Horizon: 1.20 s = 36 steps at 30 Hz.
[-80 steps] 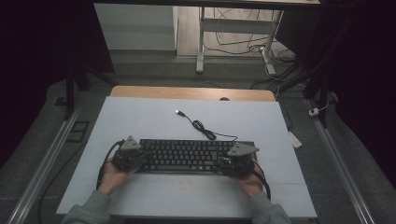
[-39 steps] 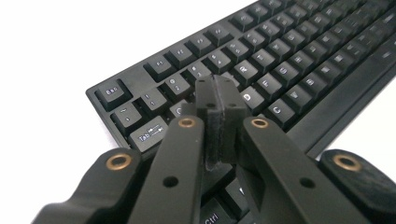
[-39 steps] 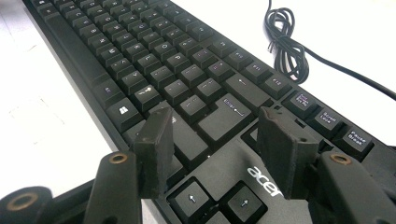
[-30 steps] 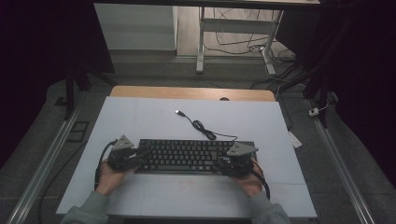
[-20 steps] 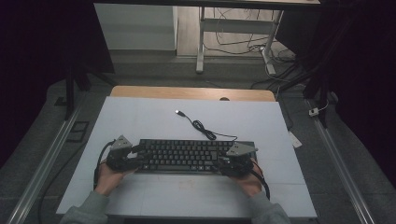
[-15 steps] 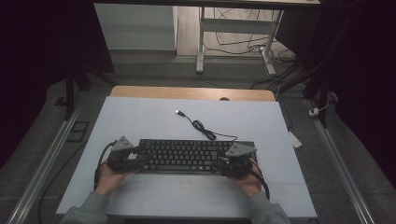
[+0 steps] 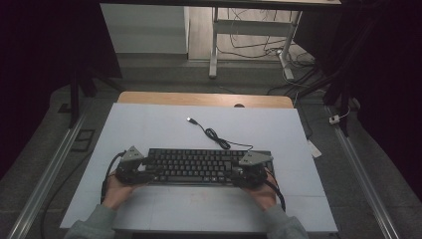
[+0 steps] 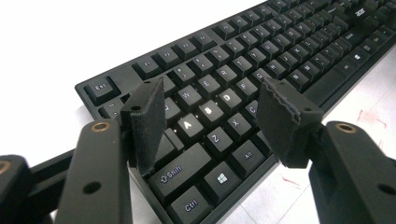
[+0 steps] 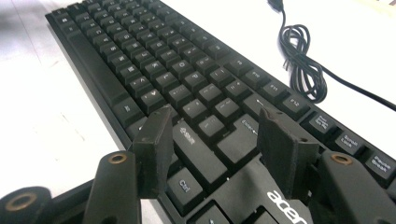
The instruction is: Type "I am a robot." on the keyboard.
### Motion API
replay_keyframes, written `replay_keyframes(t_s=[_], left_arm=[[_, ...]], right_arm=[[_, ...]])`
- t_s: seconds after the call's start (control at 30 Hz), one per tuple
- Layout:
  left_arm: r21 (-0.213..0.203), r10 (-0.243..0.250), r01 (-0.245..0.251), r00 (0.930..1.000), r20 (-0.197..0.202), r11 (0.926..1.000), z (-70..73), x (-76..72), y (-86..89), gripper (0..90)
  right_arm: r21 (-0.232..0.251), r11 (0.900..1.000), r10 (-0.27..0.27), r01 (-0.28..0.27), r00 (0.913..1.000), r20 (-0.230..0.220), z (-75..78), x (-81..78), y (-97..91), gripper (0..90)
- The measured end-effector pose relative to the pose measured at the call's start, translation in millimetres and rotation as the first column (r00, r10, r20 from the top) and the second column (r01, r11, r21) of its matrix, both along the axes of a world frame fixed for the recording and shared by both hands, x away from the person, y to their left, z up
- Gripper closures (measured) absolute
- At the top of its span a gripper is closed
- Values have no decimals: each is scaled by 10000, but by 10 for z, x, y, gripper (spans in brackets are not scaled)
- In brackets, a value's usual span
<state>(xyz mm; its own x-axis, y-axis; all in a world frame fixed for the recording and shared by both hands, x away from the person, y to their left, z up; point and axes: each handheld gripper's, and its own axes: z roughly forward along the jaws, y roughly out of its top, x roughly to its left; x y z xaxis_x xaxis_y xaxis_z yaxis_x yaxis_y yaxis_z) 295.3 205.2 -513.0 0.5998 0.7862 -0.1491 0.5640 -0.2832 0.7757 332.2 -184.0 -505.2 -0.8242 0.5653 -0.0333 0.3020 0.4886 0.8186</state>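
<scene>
I see the flat black full-size keyboard (image 7: 201, 166) lying between both tongs on the pale grey table mat (image 7: 149, 124), its black coiled cable (image 7: 214, 134) beyond them. The left gripper (image 8: 210, 121) hovers wide apart over the A–Shift keys; the right gripper (image 9: 212, 140) hovers wide apart over Enter and right Shift, apparently bracketing both ends for an even lift.

A white table (image 7: 149, 129) carries a black keyboard (image 7: 199, 166) and its coiled USB cable (image 7: 215, 135).
</scene>
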Motion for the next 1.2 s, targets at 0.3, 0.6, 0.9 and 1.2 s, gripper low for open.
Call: replay_keyframes(t_s=[0.3,0.6,0.9,1.2], left_arm=[[16,29,-29,10000,-6,10000,-5,-3,-2,411],[123,35,-34,10000,-15,9999,-13,-8,-9,407],[194,44,-44,10000,-20,9998,-24,-11,-16,405],[182,17,-16,10000,-32,9998,-32,-11,-15,401]], right_arm=[[372,9992,126,-128,9999,33,69,18,103,458],[674,9969,409,-411,9992,53,128,33,207,466],[910,9938,654,-642,9978,-100,180,78,353,494],[964,9922,835,-796,9958,-370,176,104,455,591]])
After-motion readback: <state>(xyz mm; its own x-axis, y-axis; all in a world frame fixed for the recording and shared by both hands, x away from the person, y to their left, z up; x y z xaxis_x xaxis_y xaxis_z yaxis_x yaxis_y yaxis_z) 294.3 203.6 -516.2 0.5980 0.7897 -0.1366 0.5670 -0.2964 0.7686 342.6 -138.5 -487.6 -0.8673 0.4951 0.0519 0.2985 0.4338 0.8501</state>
